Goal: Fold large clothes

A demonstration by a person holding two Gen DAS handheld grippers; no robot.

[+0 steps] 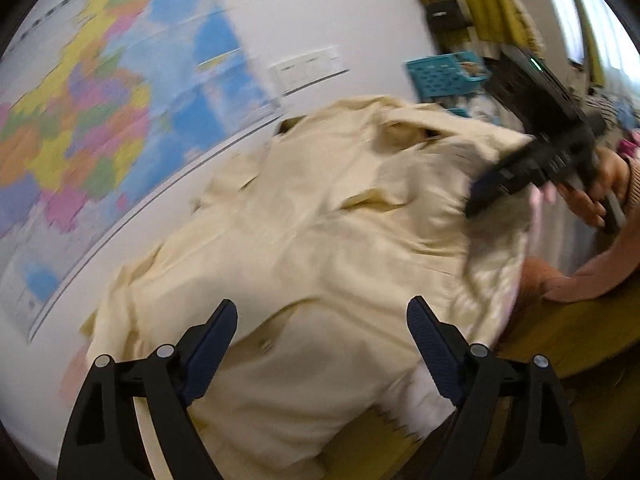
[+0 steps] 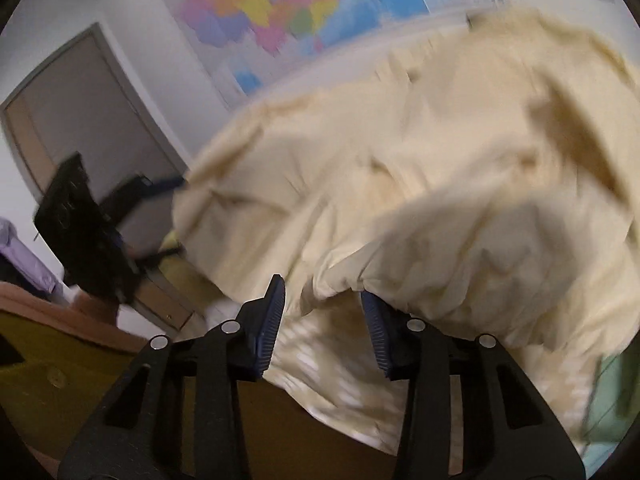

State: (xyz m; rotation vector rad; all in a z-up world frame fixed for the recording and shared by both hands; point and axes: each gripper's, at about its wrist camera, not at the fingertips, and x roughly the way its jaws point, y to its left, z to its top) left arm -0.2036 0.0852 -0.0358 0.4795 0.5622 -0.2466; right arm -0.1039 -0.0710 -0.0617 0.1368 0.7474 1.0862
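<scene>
A large cream coat lies bunched on the surface below the wall map; it also fills the right wrist view. My left gripper is open, its fingers wide apart just above the coat's lower part. My right gripper is open at the coat's edge, with cream cloth over its right finger and nothing clamped between the pads. In the left wrist view the right gripper reaches the coat's right side. In the right wrist view the left gripper sits at the coat's left edge. Both views are blurred.
A coloured wall map hangs behind the coat. A teal basket stands at the back right. The olive-yellow surface shows at the right, with the person's pink sleeve over it. A grey door is at the left.
</scene>
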